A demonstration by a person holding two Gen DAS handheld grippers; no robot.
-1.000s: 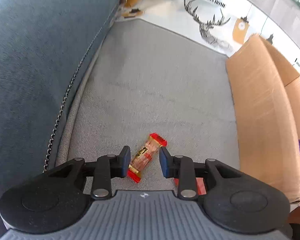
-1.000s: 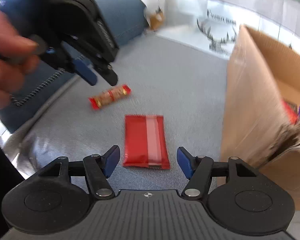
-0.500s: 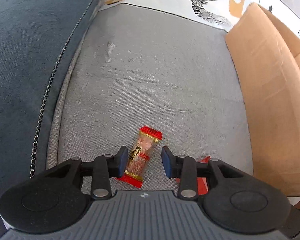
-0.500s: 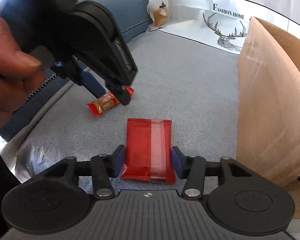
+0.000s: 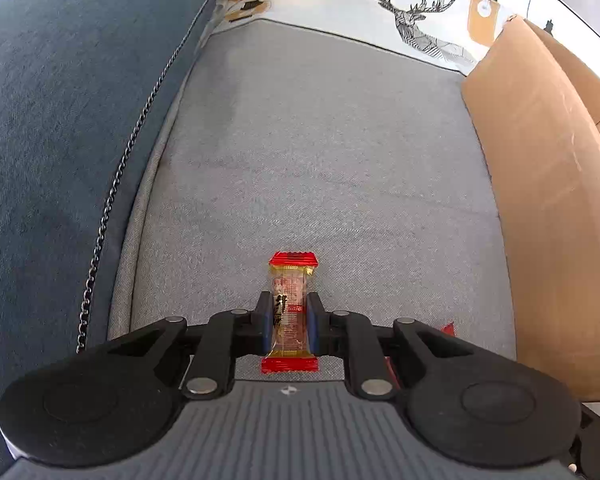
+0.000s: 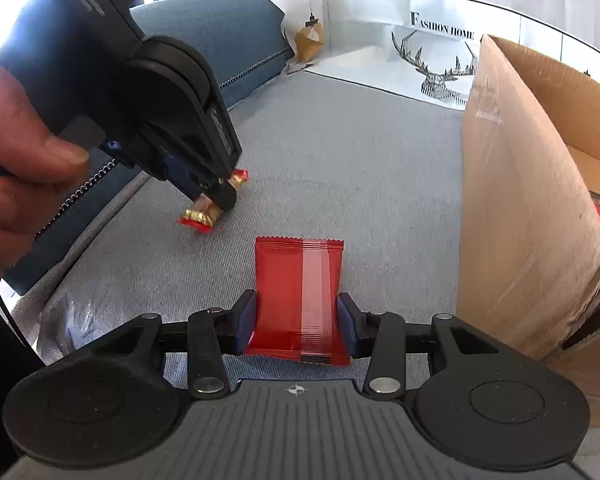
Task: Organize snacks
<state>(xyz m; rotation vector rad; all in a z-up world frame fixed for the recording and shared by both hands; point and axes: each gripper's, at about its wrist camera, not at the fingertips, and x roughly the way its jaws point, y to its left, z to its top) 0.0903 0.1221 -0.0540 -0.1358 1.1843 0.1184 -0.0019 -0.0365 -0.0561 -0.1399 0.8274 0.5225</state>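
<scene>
Left tongs (image 5: 288,322) pinch candy (image 5: 290,304) — right tongs (image 6: 298,322) clasp red packet (image 6: 298,300).

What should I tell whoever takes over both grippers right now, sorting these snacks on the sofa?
Left gripper: jaws shut on the small gold-and-red candy bar, low over the grey seat cushion.
Right gripper: jaws shut on the flat red snack packet.
Cardboard box stands open to the right, some snacks already inside.
Done: both snacks gripped.
Left: carry both to the box and release, probably.
</scene>
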